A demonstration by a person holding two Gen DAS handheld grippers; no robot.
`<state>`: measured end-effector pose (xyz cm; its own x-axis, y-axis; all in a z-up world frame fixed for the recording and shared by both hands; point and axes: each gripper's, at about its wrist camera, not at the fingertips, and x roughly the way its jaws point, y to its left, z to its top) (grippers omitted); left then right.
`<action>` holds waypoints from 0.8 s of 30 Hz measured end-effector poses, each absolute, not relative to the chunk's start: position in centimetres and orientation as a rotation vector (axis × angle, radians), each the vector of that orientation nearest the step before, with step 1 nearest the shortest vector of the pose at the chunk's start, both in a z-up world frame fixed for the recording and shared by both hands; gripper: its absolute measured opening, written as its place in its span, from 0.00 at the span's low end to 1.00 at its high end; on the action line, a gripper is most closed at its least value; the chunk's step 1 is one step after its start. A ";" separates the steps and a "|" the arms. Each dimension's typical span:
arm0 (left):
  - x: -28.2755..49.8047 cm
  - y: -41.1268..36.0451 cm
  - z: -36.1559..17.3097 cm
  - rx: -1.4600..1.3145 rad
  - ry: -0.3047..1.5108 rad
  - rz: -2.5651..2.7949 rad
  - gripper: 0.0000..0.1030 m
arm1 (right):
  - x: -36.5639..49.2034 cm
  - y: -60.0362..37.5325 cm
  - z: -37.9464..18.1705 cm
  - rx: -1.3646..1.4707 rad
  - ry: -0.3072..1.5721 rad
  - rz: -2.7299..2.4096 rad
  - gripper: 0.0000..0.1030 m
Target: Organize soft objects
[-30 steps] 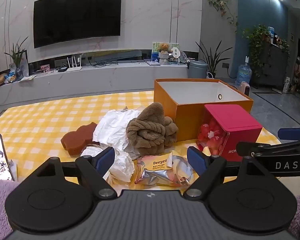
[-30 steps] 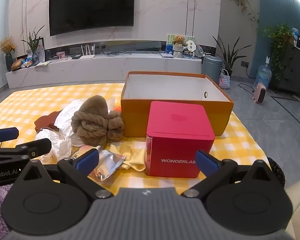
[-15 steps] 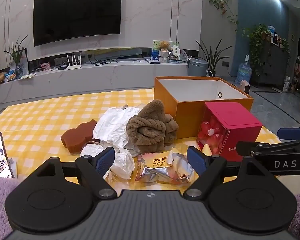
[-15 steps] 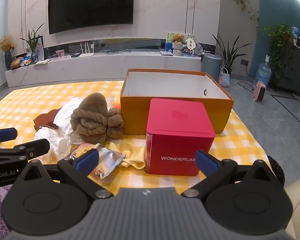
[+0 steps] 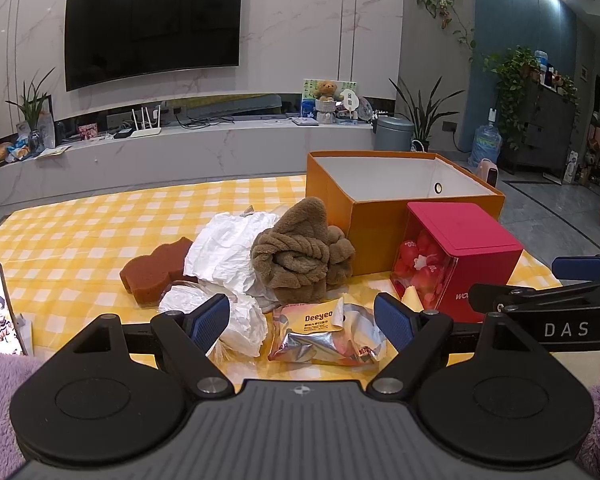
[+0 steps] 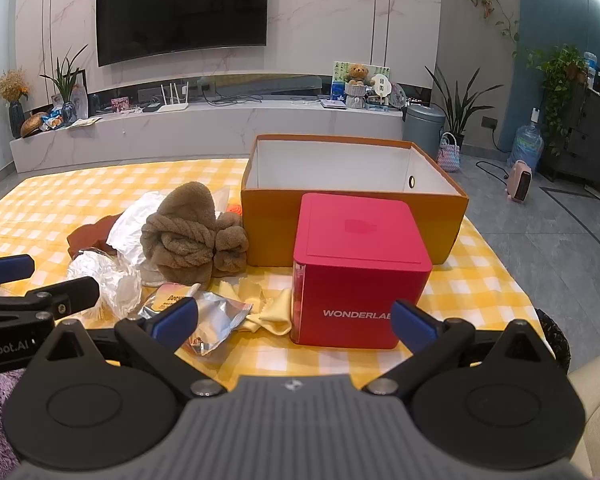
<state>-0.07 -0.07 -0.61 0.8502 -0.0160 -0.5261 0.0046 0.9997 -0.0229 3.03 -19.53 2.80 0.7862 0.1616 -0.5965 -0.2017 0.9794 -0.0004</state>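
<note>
Soft pile (image 5: 284, 256) lies untouched beside empty orange box (image 5: 384, 216). Left gripper (image 5: 302, 320) and right gripper (image 6: 294, 320) both gape, empty. Pre-grasp step; next needs a descent onto the foil packet (image 5: 324, 336).

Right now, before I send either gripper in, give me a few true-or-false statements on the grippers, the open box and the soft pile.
1. The left gripper holds the silver foil snack packet. False: it is open and holds nothing.
2. The open orange cardboard box looks empty. True.
3. The fluffy brown fabric bundle lies inside that box. False: it lies on the yellow checked cloth, left of the box.
4. The red cube-shaped box stands in front of the orange box. True.
5. The right gripper is shut. False: open.
</note>
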 end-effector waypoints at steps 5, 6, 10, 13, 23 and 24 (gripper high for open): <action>0.0 -0.1 -0.4 -0.022 0.557 -0.011 0.93 | 3.0 -19.5 2.8 -0.065 0.638 0.196 0.98; -0.1 -0.2 -0.4 -0.023 0.557 -0.011 0.93 | 3.0 -19.5 2.8 -0.066 0.638 0.196 0.98; 0.0 -0.1 -0.4 -0.023 0.558 -0.011 0.93 | 3.0 -19.5 2.8 -0.065 0.639 0.196 0.98; 0.0 -0.1 -0.4 -0.023 0.558 -0.010 0.93 | 3.0 -19.5 2.8 -0.063 0.639 0.198 0.98; 0.0 -0.1 -0.4 -0.024 0.559 -0.011 0.93 | 2.9 -19.4 2.7 -0.060 0.644 0.199 0.98; -0.1 -0.2 -0.4 -0.024 0.559 -0.011 0.93 | 2.9 -19.4 2.7 -0.060 0.644 0.198 0.98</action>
<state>-0.06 -0.16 -0.42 0.8477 -0.0165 -0.5303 0.0036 0.9997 -0.0253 2.90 -19.40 2.66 0.7816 0.1649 -0.6016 -0.2021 0.9794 0.0059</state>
